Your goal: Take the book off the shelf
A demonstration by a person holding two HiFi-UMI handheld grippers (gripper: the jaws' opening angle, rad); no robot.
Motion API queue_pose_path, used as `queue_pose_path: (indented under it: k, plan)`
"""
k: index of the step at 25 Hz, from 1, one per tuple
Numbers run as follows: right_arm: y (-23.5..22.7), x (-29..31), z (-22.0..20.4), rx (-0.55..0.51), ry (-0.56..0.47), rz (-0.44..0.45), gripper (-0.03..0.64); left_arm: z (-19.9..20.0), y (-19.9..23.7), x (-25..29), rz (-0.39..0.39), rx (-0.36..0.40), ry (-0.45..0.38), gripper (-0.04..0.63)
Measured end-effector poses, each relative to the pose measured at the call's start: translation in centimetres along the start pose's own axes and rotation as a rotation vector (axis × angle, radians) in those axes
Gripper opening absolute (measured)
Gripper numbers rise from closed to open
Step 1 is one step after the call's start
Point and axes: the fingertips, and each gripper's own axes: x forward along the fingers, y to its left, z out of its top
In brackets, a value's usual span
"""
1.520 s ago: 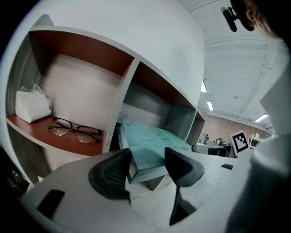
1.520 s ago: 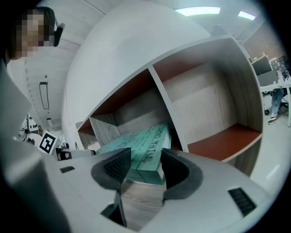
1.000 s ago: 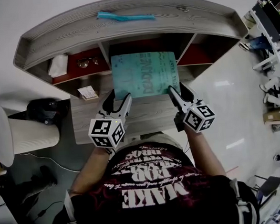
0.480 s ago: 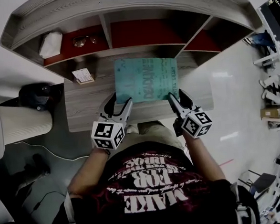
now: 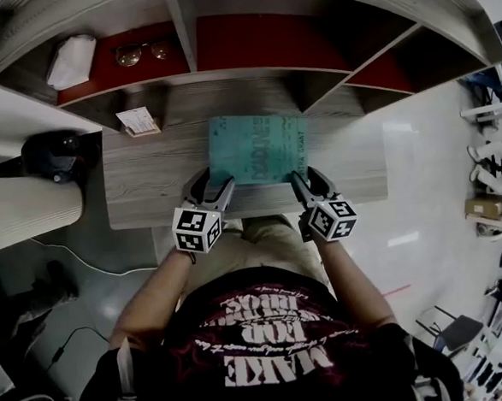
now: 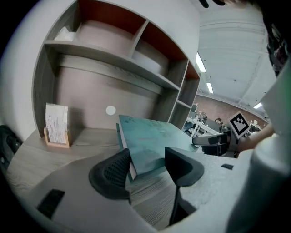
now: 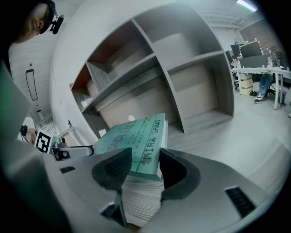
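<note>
A teal book lies flat over the wooden desk, in front of the shelf unit and outside its compartments. My left gripper holds its near left corner, and in the left gripper view the book fills the gap of that gripper. On the near right corner sits my right gripper. In the right gripper view the printed spine of the book runs between the jaws of that gripper, which are closing on it.
A small card holder stands on the desk at back left. In the upper left compartment lie glasses and a white cloth. Off the desk's left end are a black object and a white cylinder.
The book has come out from the shelf's middle opening toward the desk's front edge, with both grippers on its near corners throughout.
</note>
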Motion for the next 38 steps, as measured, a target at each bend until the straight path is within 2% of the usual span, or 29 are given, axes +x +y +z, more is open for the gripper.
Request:
queue_pose_path:
  k: [10, 17, 20, 23, 26, 29, 32, 34, 38]
  plan:
    - [-3.6, 4.8, -7.1, 0.008, 0.165, -0.005, 0.203, -7.9, 2.9, 4.2, 0.062, -0.050, 0.145, 0.235]
    - [-4.0, 5.7, -9.3, -0.043, 0.278, -0.017, 0.214, -10.3, 3.7, 5.0, 0.088, -0.072, 0.276, 0.236]
    - [-3.6, 5.6, -9.4, -0.052, 0.326, -0.002, 0.261, -11.3, 3.7, 4.6, 0.076, -0.109, 0.352, 0.241]
    - [-3.2, 4.9, -7.2, -0.050, 0.300, -0.010, 0.311, -10.5, 4.5, 3.3, 0.091, -0.099, 0.374, 0.258]
    - [-1.6, 2.4, -2.5, -0.121, 0.203, 0.008, 0.291, -6.5, 5.6, 0.2, 0.135, -0.101, 0.273, 0.259]
    - [1.5, -1.3, 3.5, -0.225, 0.054, 0.027, 0.195, -0.3, 5.5, -4.0, 0.149, -0.080, 0.119, 0.258]
    - [4.8, -4.5, 9.3, -0.345, -0.085, -0.003, 0.073, 7.0, 3.5, -7.6, 0.092, -0.043, -0.063, 0.258]
    - [6.7, -6.2, 12.2, -0.402, -0.154, -0.016, 0.003, 11.7, 1.2, -10.0, 0.051, 0.030, -0.182, 0.246]
    - [10.5, -9.3, 16.8, -0.460, -0.246, 0.013, 0.003, 18.8, -2.1, -14.3, 0.101, 0.210, -0.317, 0.046]
